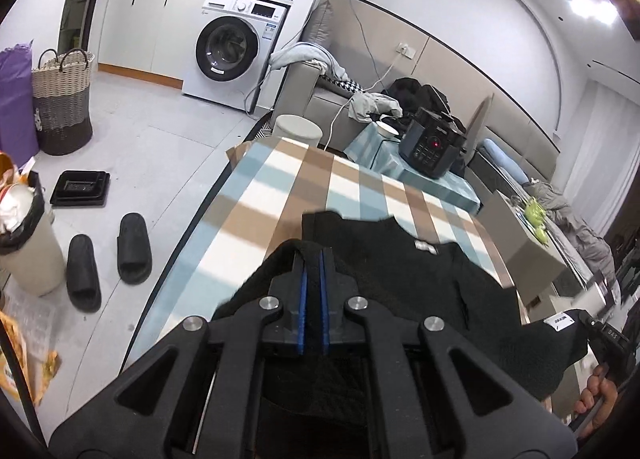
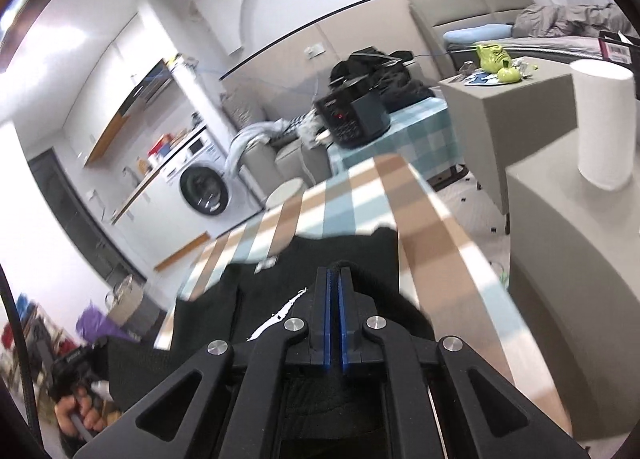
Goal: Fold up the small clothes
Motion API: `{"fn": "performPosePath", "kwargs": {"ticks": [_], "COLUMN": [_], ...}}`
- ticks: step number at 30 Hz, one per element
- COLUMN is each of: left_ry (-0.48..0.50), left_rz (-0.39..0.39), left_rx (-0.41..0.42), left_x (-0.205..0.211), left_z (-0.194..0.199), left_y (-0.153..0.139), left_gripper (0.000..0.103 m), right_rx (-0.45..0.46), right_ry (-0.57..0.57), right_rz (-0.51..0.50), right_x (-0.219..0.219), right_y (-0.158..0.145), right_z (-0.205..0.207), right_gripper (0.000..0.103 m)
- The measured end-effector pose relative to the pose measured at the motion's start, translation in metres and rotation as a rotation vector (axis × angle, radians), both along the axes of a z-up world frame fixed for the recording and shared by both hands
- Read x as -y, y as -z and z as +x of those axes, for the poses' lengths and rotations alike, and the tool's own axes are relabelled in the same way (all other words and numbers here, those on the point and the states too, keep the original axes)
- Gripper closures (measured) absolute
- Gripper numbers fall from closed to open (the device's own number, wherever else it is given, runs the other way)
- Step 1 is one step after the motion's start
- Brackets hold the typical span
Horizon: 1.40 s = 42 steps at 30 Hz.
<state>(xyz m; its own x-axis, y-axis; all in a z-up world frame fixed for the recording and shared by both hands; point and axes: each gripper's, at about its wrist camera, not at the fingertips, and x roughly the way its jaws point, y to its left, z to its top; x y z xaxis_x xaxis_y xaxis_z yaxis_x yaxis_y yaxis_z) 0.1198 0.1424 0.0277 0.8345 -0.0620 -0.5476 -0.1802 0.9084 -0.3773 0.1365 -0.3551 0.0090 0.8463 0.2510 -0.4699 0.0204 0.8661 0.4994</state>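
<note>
Left gripper (image 1: 313,259) and right gripper (image 2: 335,279), jaws pinching the black knitted garment (image 1: 400,271) at six o'clock on the checked blue-and-tan tablecloth (image 1: 280,187); shallow hem bites may slip, causing an uneven fold.

Floor (image 1: 160,147): pale grey tiles.
Washing machine (image 1: 236,51): white, upper centre-left.
Sofa (image 1: 320,99): beige, against panelled wall.
Ceiling light (image 1: 592,9): lit, upper right.
</note>
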Motion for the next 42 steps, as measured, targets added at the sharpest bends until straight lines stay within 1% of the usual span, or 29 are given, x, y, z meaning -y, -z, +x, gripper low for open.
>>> {"fn": "performPosePath", "kwargs": {"ticks": [2, 5, 7, 8, 9, 10, 12, 13, 14, 15, 16, 17, 18, 19, 21, 24, 27, 29, 32, 33, 34, 35, 38, 39, 40, 41, 42], "left_ry": [-0.006, -0.007, -0.001, 0.0, 0.002, 0.002, 0.016, 0.027, 0.03, 0.028, 0.025, 0.017, 0.005, -0.003, 0.008, 0.023, 0.041, 0.049, 0.04, 0.039, 0.039, 0.038, 0.035, 0.035, 0.038, 0.04, 0.042], "left_rz": [-0.012, -0.056, -0.083, -0.092, -0.098, -0.1, -0.105, -0.113, -0.118, -0.122, -0.127, -0.129, -0.128, -0.127, -0.137, -0.153, -0.153, -0.173, -0.179, -0.18, -0.182, -0.182, -0.176, -0.175, -0.172, -0.171, -0.168], "left_rx": [-0.015, -0.053, -0.116, -0.144, -0.169, -0.218, -0.263, -0.266, -0.262, -0.259, -0.257, -0.252, -0.242, -0.227, -0.226, -0.244, -0.266, -0.255, -0.24, -0.231, -0.226, -0.225, -0.216, -0.21, -0.203, -0.2, -0.195], "left_x": [-0.004, -0.012, -0.015, -0.016, -0.017, -0.018, -0.019, -0.021, -0.022, -0.024, -0.027, -0.029, -0.031, -0.033, -0.033, -0.028, -0.018, -0.014, -0.01, -0.01, -0.01, -0.01, -0.01, -0.01, -0.01, -0.011, -0.01], "left_z": [0.024, 0.065, 0.095, 0.105, 0.113, 0.121, 0.126, 0.124, 0.121, 0.116, 0.11, 0.101, 0.092, 0.084, 0.071, 0.063, 0.066, 0.068, 0.071, 0.072, 0.073, 0.074, 0.075, 0.076, 0.075, 0.075, 0.075], "left_y": [0.001, 0.012, 0.028, 0.036, 0.045, 0.054, 0.068, 0.072, 0.076, 0.077, 0.079, 0.08, 0.08, 0.079, 0.08, 0.087, 0.097, 0.099, 0.1, 0.1, 0.099, 0.098, 0.096, 0.095, 0.094, 0.092, 0.092], "left_gripper": [0.1, 0.1, 0.1, 0.1, 0.1, 0.1, 0.1, 0.099, 0.093, 0.087, 0.072, 0.057, 0.053, 0.051, 0.051, 0.051, 0.051, 0.051, 0.051, 0.053, 0.058, 0.065, 0.077, 0.081, 0.087, 0.09, 0.092], "right_rx": [-0.02, -0.066, -0.116, -0.158, -0.204, -0.229, -0.255, -0.254, -0.251, -0.242, -0.235, -0.235, -0.235, -0.234, -0.234, -0.241, -0.254, -0.259, -0.258, -0.256, -0.258, -0.26, -0.264, -0.267, -0.269, -0.27, -0.271], "right_ry": [0.036, 0.062, 0.068, 0.071, 0.06, 0.054, 0.058, 0.06, 0.064, 0.065, 0.066, 0.066, 0.064, 0.062, 0.062, 0.047, 0.037, 0.031, 0.024, 0.021, 0.02, 0.024, 0.029, 0.028, 0.019, 0.008, -0.001], "right_rz": [0.023, 0.039, 0.022, 0.037, 0.061, 0.074, 0.091, 0.089, 0.087, 0.089, 0.091, 0.09, 0.091, 0.094, 0.113, 0.159, 0.195, 0.219, 0.231, 0.231, 0.222, 0.211, 0.169, 0.168, 0.183, 0.191, 0.192], "right_x": [0.003, 0.003, 0.002, 0.004, 0.007, 0.009, 0.017, 0.02, 0.023, 0.026, 0.03, 0.031, 0.032, 0.033, 0.034, 0.033, 0.032, 0.032, 0.033, 0.033, 0.032, 0.032, 0.031, 0.032, 0.033, 0.033, 0.033], "right_y": [0.002, 0.014, 0.026, 0.036, 0.045, 0.051, 0.059, 0.061, 0.062, 0.062, 0.062, 0.062, 0.063, 0.063, 0.066, 0.073, 0.08, 0.083, 0.084, 0.084, 0.085, 0.085, 0.086, 0.087, 0.089, 0.091, 0.092], "right_z": [0.026, 0.063, 0.083, 0.092, 0.098, 0.099, 0.094, 0.089, 0.082, 0.074, 0.065, 0.058, 0.05, 0.045, 0.031, 0.021, 0.018, 0.017, 0.02, 0.022, 0.026, 0.029, 0.039, 0.042, 0.046, 0.05, 0.053], "right_gripper": [0.1, 0.1, 0.1, 0.099, 0.097, 0.095, 0.093, 0.085, 0.074, 0.07, 0.066, 0.066, 0.065, 0.064, 0.063, 0.062, 0.062, 0.062, 0.06, 0.06, 0.059, 0.058, 0.057, 0.057, 0.056, 0.056, 0.056]}}
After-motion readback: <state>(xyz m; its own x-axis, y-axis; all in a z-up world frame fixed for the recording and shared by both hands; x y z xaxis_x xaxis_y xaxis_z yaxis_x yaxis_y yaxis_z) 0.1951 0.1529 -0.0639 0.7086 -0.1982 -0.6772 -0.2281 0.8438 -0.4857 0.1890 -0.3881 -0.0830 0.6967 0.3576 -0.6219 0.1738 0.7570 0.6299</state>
